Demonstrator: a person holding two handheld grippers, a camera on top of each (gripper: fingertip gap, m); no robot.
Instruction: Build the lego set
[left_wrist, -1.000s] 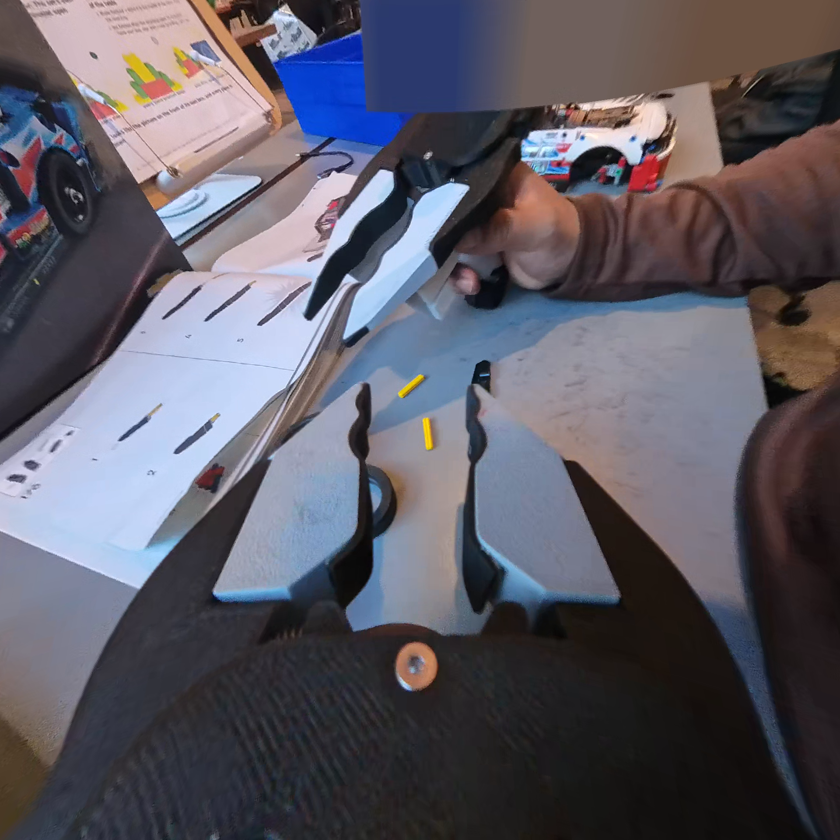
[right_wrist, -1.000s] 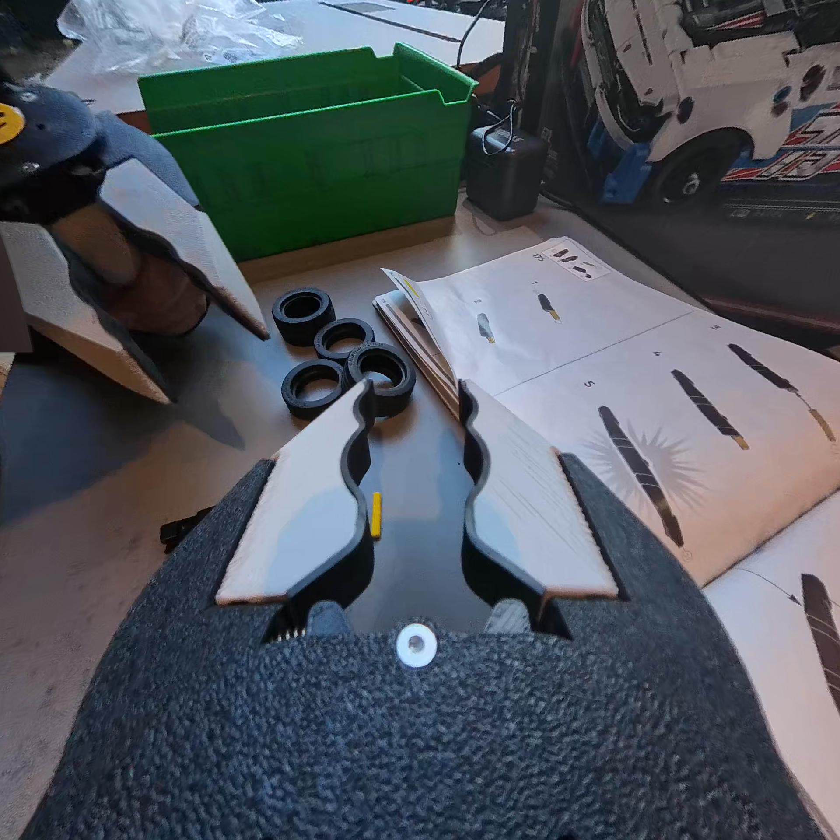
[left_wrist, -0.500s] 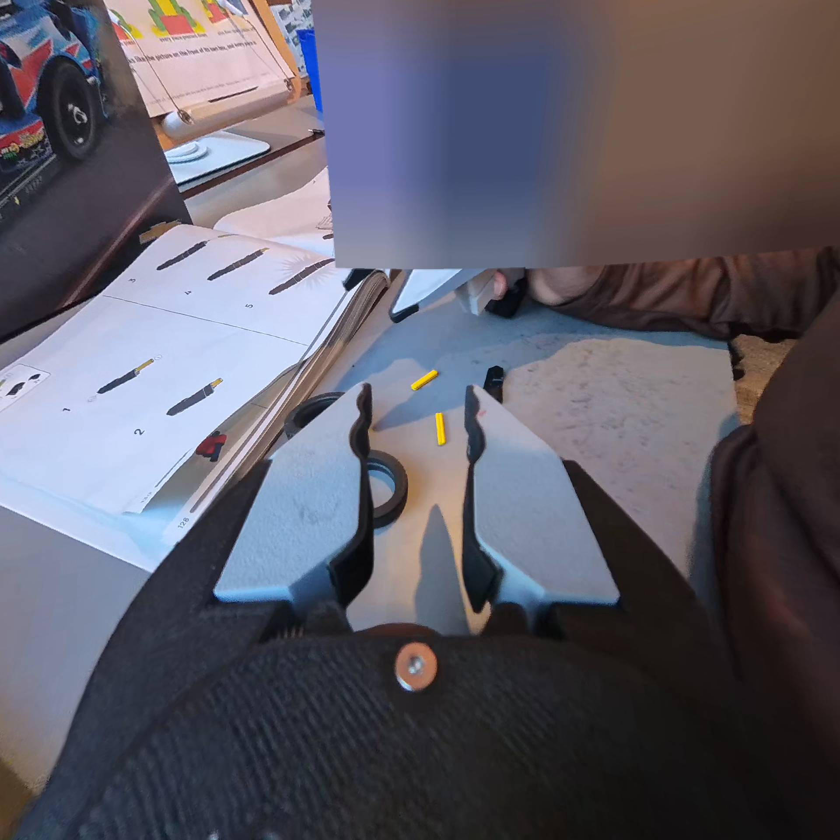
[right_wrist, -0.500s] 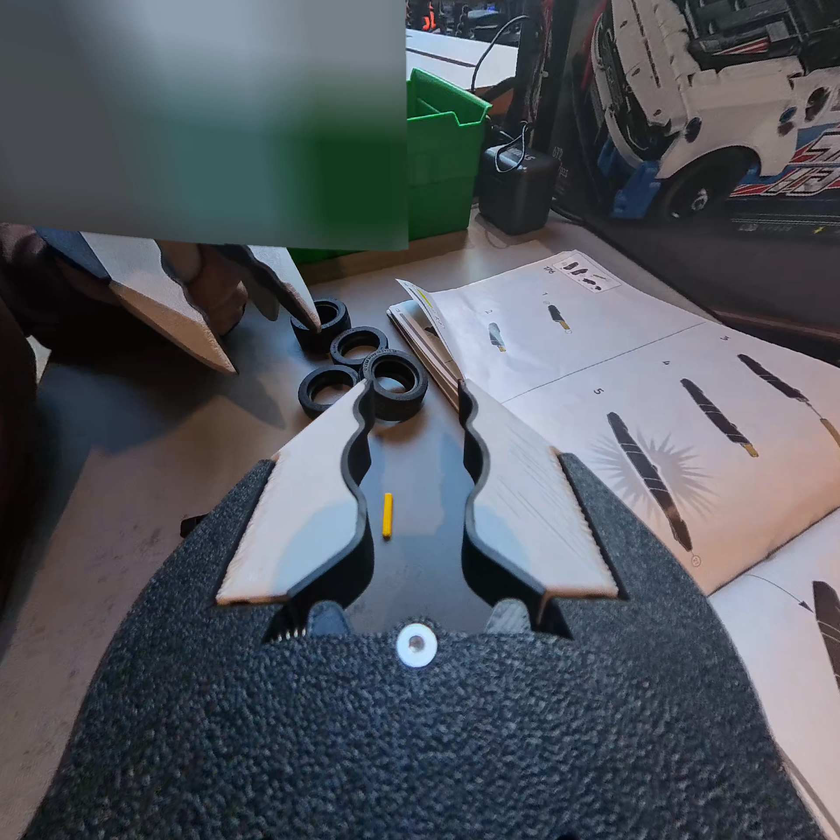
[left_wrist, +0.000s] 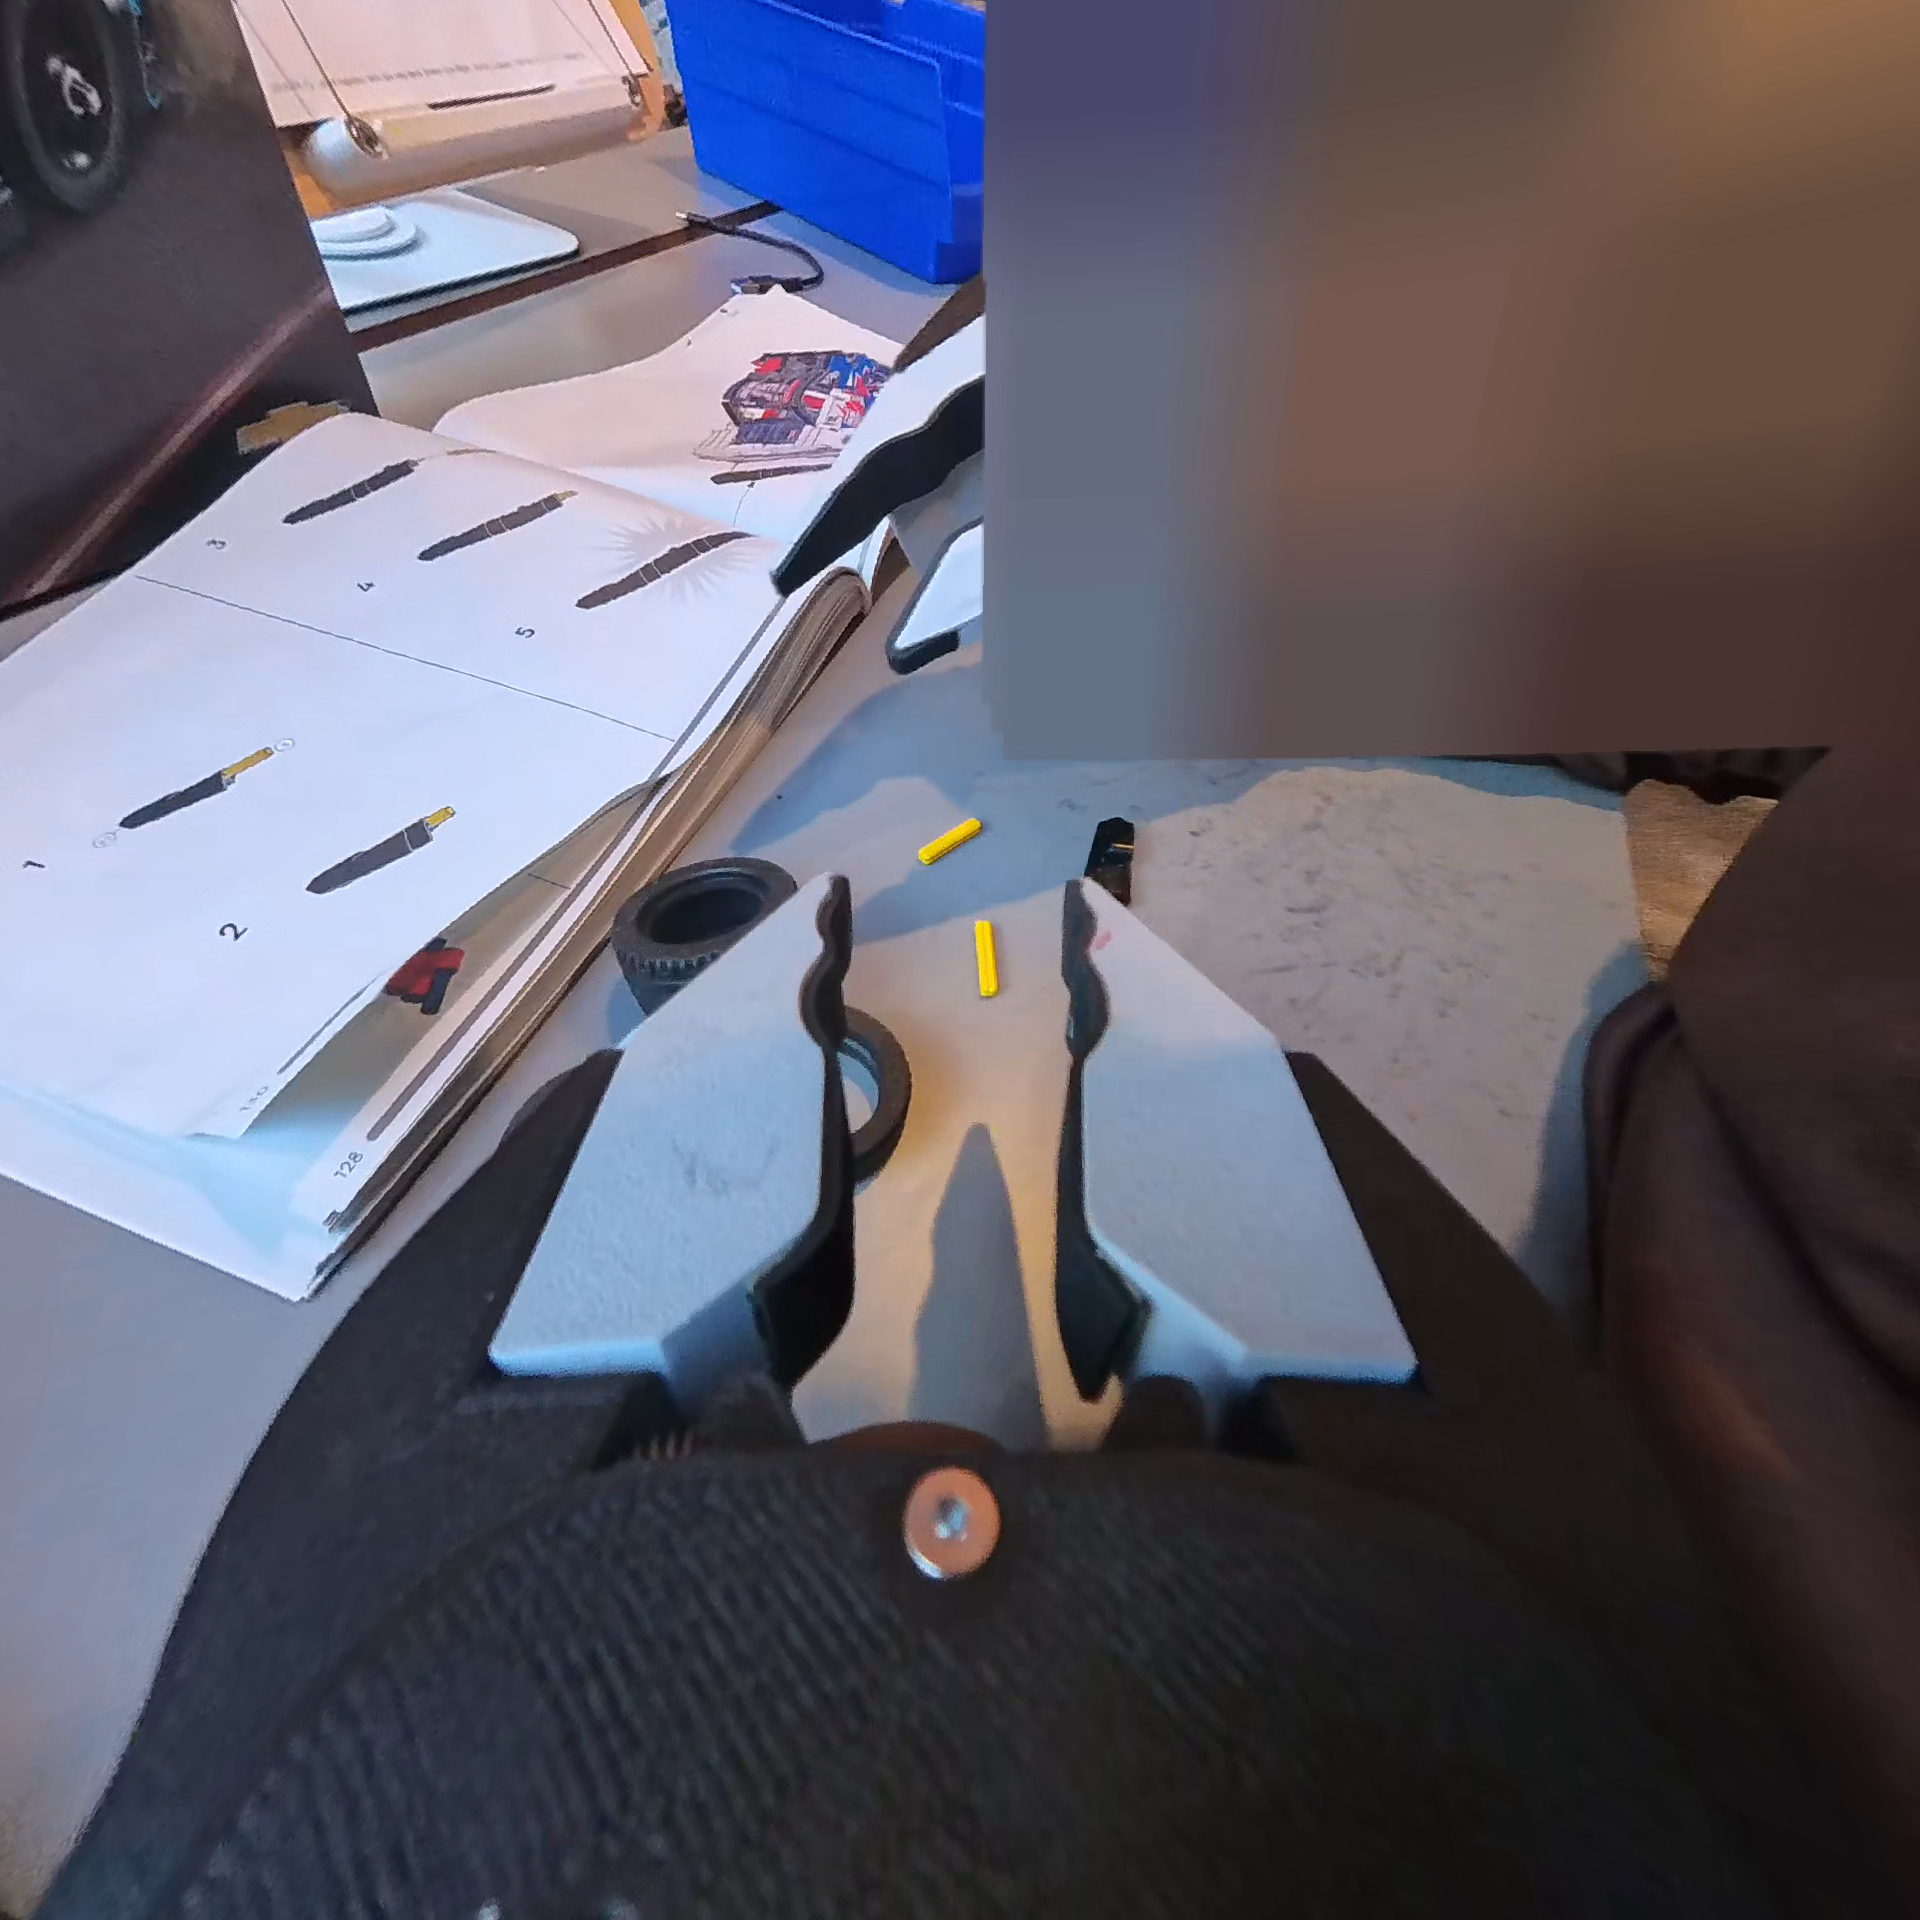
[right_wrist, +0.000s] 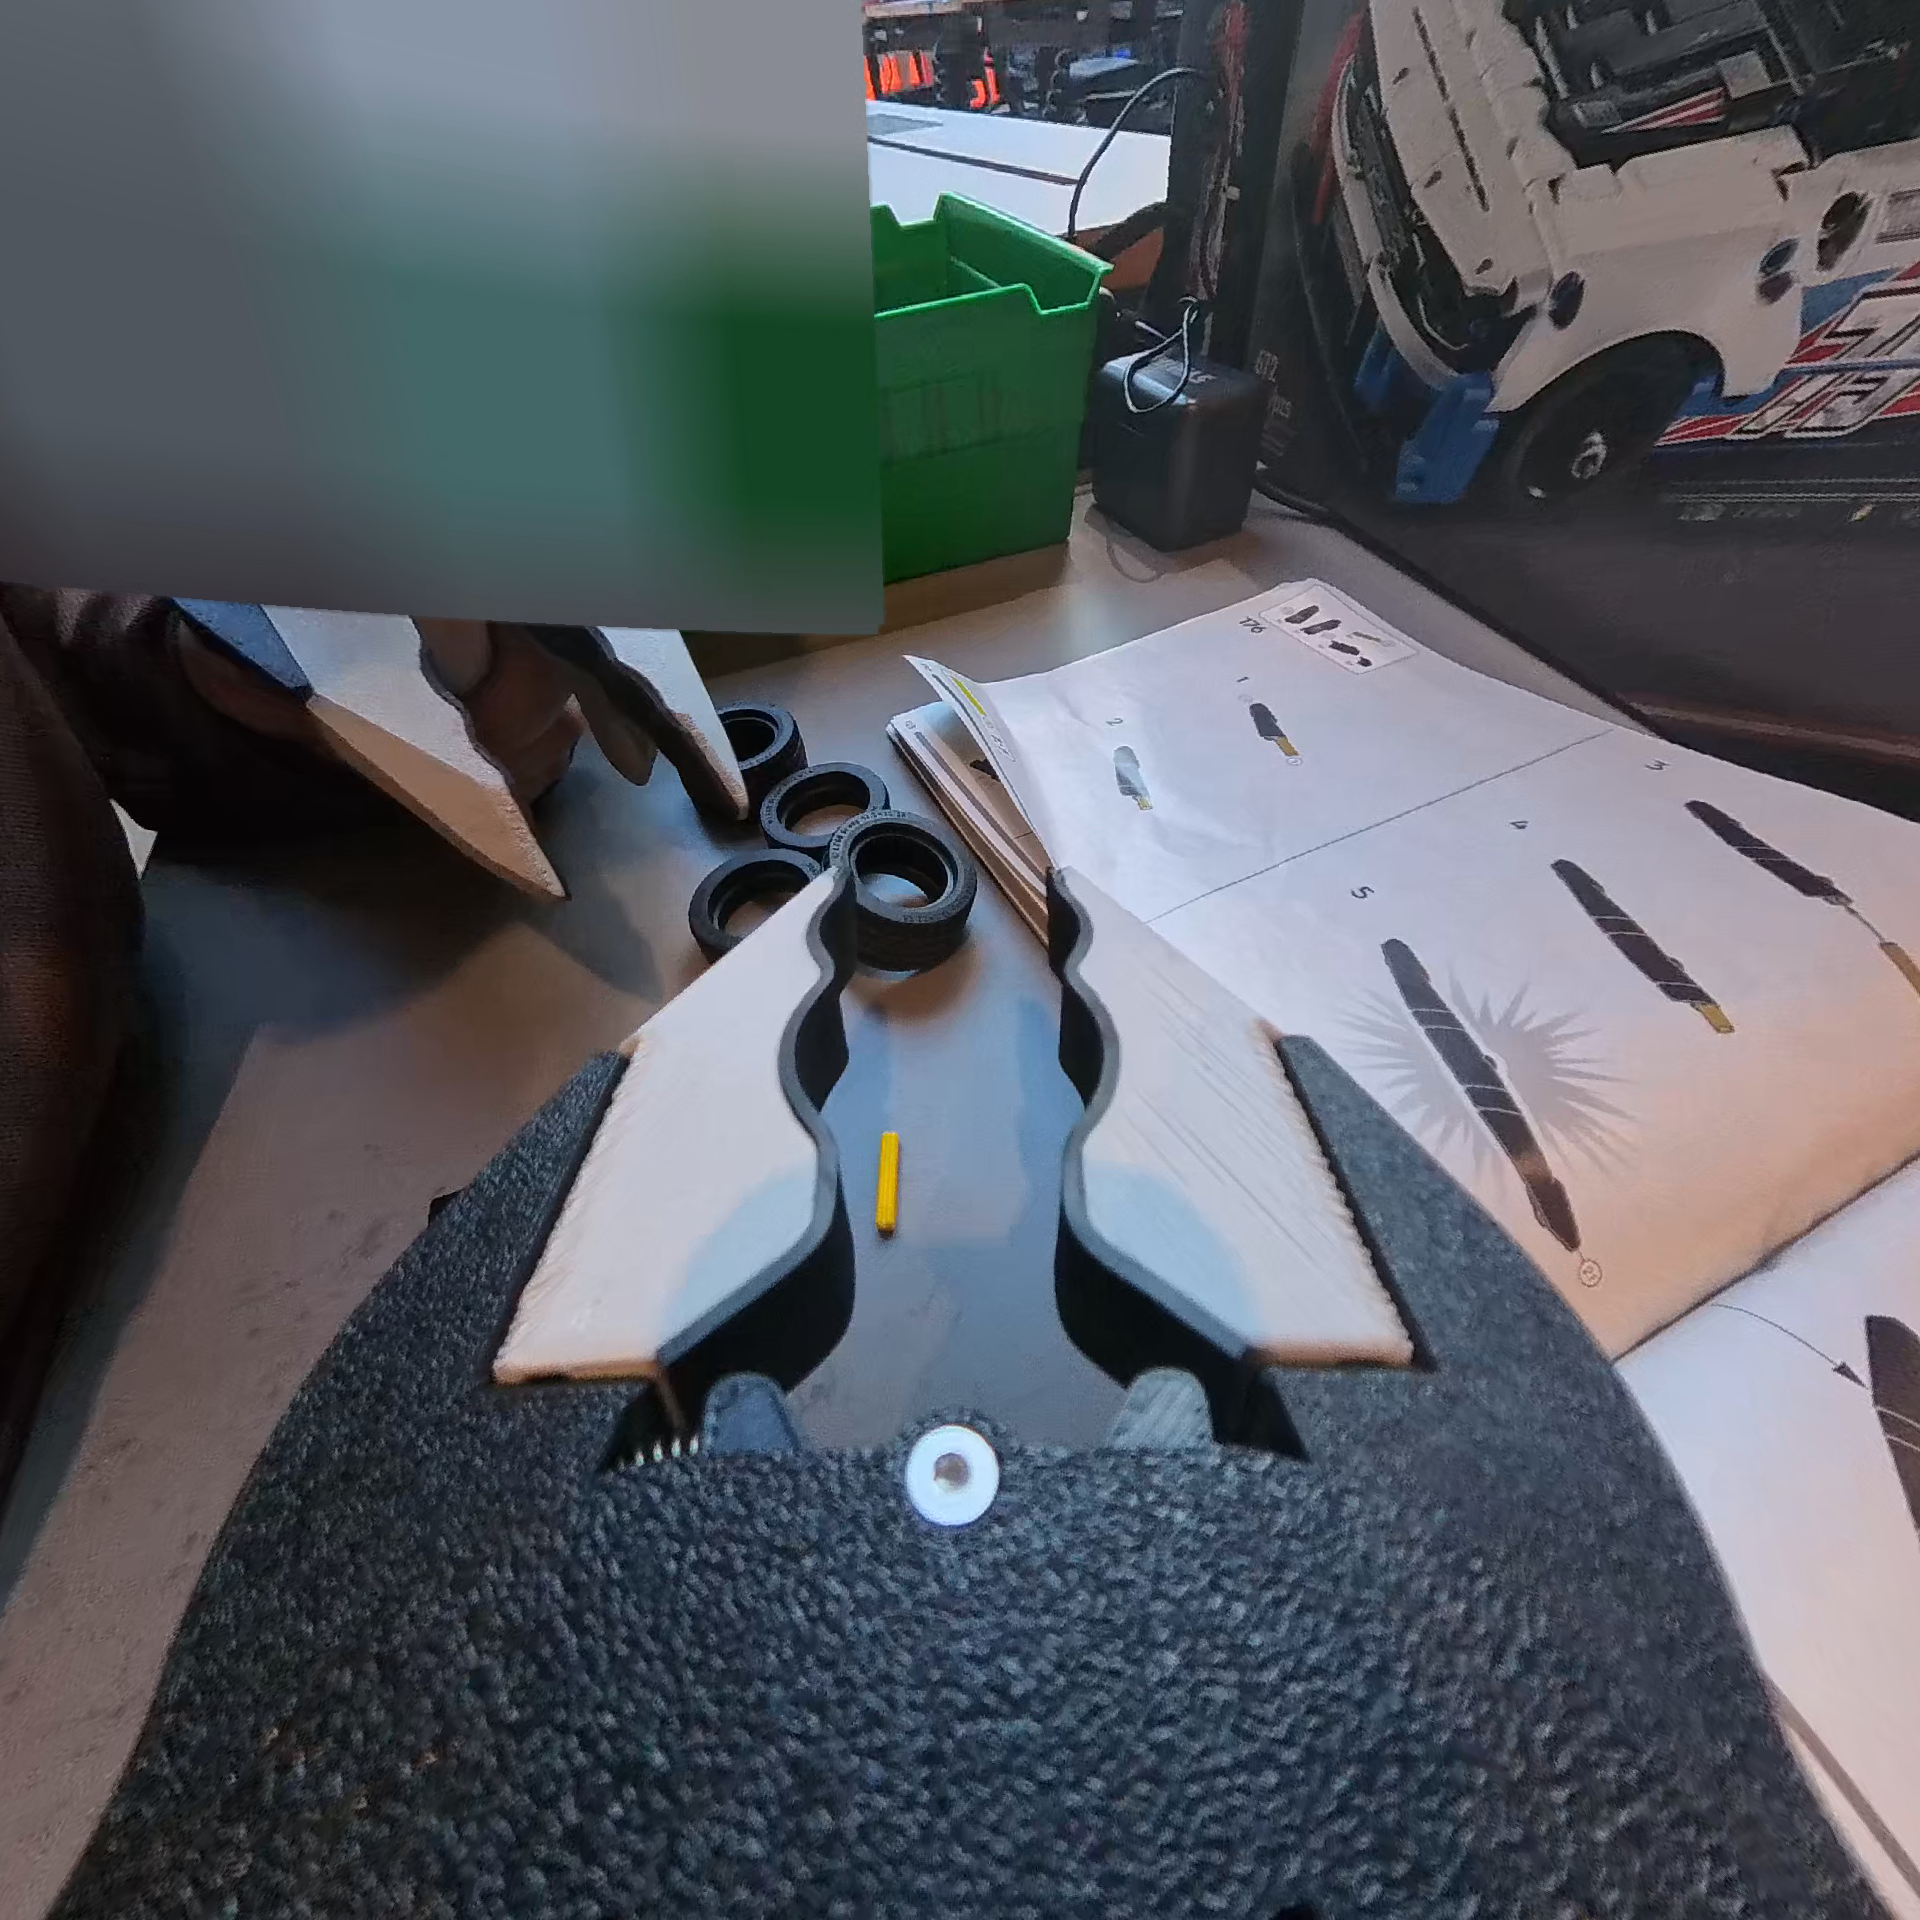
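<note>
Thin yellow axle (right_wrist: 887, 1182) lies flat on desk (left_wrist: 1351, 935) between my right fingers (right_wrist: 800, 1039), both pairs open, empty; left gripper (left_wrist: 945, 914) now nearer the tyres (right_wrist: 912, 904).

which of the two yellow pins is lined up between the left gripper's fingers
The nearer yellow pin, lying lengthwise just beyond the open left gripper; the farther one lies slanted.

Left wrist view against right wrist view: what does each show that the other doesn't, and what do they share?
Only the left wrist view shows the blue bin, a second yellow pin and a small black piece. Only the right wrist view shows the green bin and a black box with a cable. Both show the open instruction booklet, black tyres, and both open grippers.
</note>
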